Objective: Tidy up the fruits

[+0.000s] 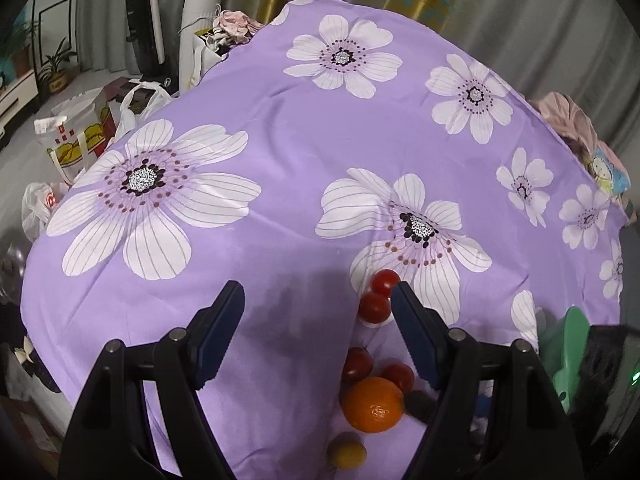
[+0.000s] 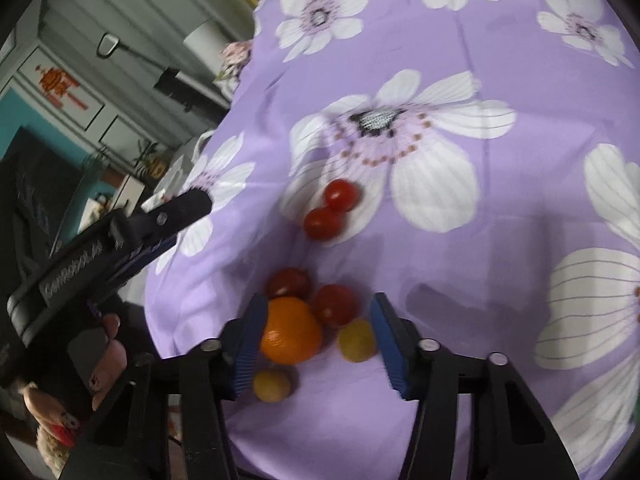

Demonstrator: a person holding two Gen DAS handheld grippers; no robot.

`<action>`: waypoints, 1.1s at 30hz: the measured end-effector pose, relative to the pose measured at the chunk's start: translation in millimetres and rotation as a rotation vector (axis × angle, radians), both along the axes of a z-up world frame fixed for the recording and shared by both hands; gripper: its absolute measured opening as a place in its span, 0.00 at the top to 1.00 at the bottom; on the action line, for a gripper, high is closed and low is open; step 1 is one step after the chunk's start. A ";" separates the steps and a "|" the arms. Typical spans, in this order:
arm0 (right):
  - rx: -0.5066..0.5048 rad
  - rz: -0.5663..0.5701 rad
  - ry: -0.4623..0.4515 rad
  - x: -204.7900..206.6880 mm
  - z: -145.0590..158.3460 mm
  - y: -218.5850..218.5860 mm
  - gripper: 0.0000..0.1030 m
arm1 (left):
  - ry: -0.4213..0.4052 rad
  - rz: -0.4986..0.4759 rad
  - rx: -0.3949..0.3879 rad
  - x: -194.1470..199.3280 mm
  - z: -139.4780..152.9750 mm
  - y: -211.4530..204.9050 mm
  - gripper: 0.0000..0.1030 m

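While a purple flowered cloth [image 1: 304, 128] covers the table, fruit lies in a loose cluster at its near edge, with the orange [image 2: 290, 330] as the centre of the group. Two red tomatoes [image 2: 334, 304] sit touching the orange on its far side, and two more reds [image 2: 340, 194] lie as a touching pair well beyond them, on a white petal. One yellow tomato [image 2: 357, 340] rests just beside the orange, against a red one; a second yellow [image 2: 272, 385] lies nearer than the orange, just beside it. The right gripper [image 2: 318, 344] hangs over the orange with its blue pads apart, one pad against the orange's side, the other clear of the fruit; nothing is clamped. The left gripper [image 1: 318, 332] is spread wide over bare cloth beside the orange, holding nothing, and it shows in the right wrist view with a hand [image 2: 106, 364] on its grip.
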State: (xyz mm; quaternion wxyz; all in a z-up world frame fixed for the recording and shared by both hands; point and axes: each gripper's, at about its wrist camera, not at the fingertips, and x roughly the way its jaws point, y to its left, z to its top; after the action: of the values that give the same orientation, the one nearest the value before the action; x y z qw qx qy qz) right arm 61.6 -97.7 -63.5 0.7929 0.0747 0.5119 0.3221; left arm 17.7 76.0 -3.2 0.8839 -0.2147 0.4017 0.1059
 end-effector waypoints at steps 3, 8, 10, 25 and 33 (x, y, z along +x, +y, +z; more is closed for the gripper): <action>-0.025 0.028 0.005 -4.2 -6.2 12.1 0.54 | -0.007 -0.003 -0.013 -1.4 1.0 1.6 0.26; -0.048 0.055 0.020 -8.6 -12.7 22.6 0.54 | -0.004 -0.002 -0.014 -0.8 0.4 2.3 0.26; -0.070 0.055 0.014 -10.6 -16.0 27.7 0.54 | 0.000 -0.002 -0.013 -0.2 -0.1 3.3 0.26; -0.149 0.056 -0.069 -22.3 -15.9 42.1 0.56 | 0.003 -0.017 -0.007 0.1 -1.4 -1.8 0.27; -0.251 -0.133 -0.150 -1.6 8.8 -14.2 0.56 | 0.003 -0.055 0.010 4.8 -1.1 -17.5 0.27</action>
State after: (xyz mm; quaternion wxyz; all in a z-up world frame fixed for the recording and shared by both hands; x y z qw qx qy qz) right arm 60.0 -111.8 -54.7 0.8516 -0.0156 0.4813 0.2071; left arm 22.5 58.6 -4.3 0.8869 -0.1991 0.4084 0.0837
